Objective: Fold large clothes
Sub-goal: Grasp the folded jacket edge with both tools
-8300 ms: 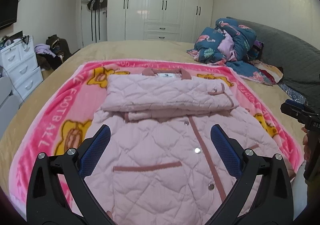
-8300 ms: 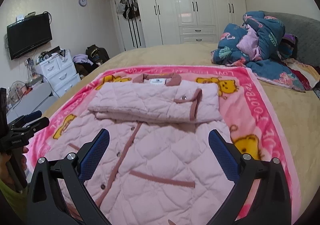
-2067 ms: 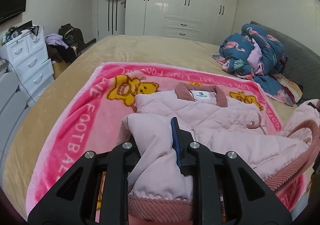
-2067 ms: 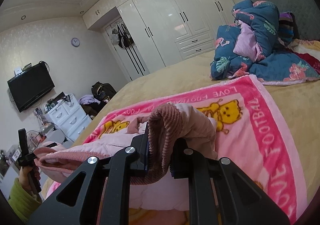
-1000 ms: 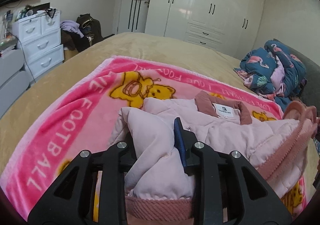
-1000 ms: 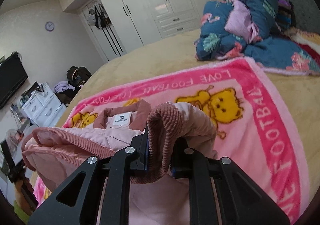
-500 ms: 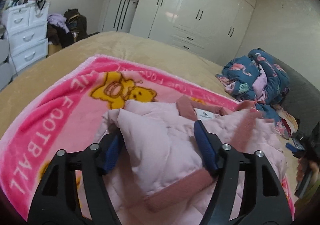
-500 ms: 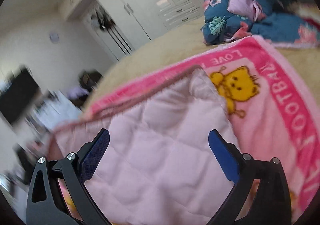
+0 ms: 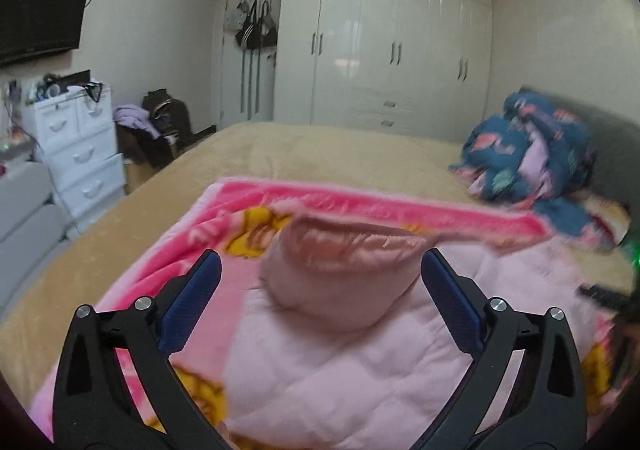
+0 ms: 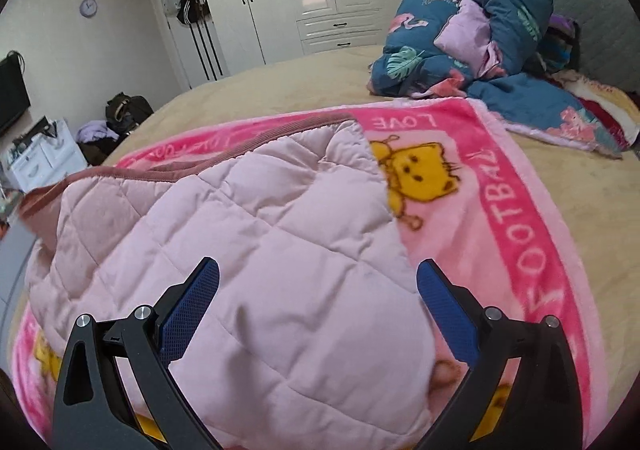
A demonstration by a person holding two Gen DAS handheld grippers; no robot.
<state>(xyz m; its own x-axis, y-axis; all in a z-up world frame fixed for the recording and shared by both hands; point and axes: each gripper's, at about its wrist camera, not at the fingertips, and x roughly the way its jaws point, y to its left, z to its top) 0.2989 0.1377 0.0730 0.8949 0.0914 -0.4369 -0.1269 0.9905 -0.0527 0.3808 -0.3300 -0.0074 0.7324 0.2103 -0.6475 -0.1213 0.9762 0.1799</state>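
A pale pink quilted jacket (image 9: 344,346) lies folded over on the pink cartoon blanket (image 9: 224,226), its dusty-rose hem at the far edge. In the left wrist view a puffed corner bulges up between the blue pads. My left gripper (image 9: 320,282) is open and empty just above it. In the right wrist view the jacket (image 10: 248,250) lies back side up on the blanket (image 10: 508,206), its hem running along the far left. My right gripper (image 10: 318,290) is open and empty over the jacket's near right part.
A heap of blue patterned bedding (image 10: 472,30) lies at the bed's far right against a grey headboard (image 10: 600,26). The tan bedspread (image 9: 320,150) stretches beyond the blanket. White drawers (image 9: 76,146) and bags stand left of the bed, white wardrobes (image 9: 380,46) behind.
Both grippers held the jacket's hem and carried it toward the collar. They have opened and let go, and the folded half now lies on the jacket. Both have drawn back a little.
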